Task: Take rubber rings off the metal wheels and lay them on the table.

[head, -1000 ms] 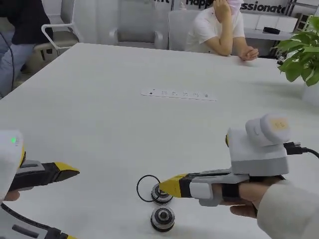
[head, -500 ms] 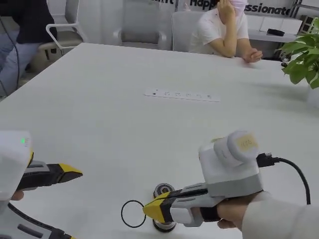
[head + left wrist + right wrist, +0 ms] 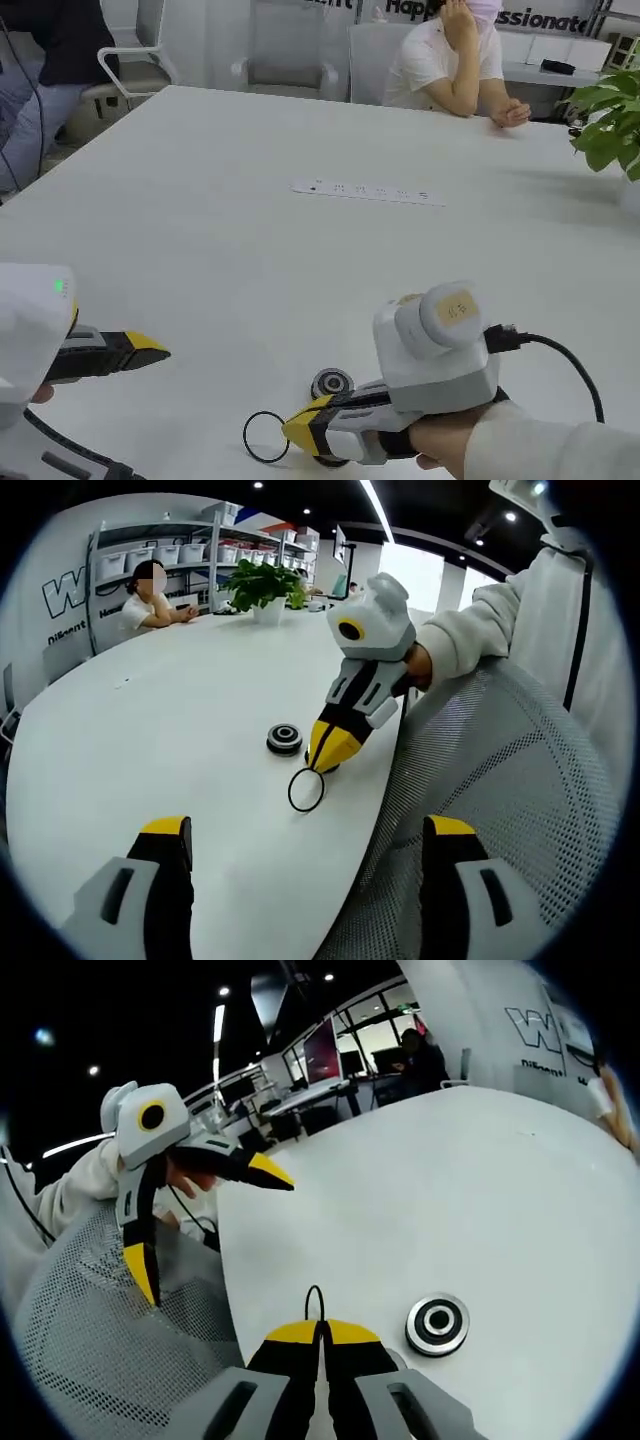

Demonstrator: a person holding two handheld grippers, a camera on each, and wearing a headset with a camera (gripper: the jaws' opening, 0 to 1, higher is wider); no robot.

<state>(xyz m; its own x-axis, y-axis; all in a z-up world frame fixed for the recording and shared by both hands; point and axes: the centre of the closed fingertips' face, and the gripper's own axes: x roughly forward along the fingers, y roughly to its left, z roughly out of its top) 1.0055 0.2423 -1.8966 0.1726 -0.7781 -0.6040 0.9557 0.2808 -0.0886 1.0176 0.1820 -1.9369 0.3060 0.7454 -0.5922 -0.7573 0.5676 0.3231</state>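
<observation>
One rubber ring [image 3: 262,438] pinched in my right gripper [image 3: 297,432].
My left gripper [image 3: 305,828] hangs spread, well apart; a metal wheel [image 3: 331,383] sits on the table [image 3: 300,260] near the ring.

White power strip [image 3: 367,190], seated person [image 3: 445,60] beyond it, leafy plant [image 3: 606,122] — far right, grey chair [image 3: 285,50] behind.

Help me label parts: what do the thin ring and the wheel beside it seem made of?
The ring, pinched in the right gripper, looks like black rubber: thin and matte. The wheel looks like metal, with silvery glints on its concentric faces; its dark rim may be another rubber ring.
</observation>
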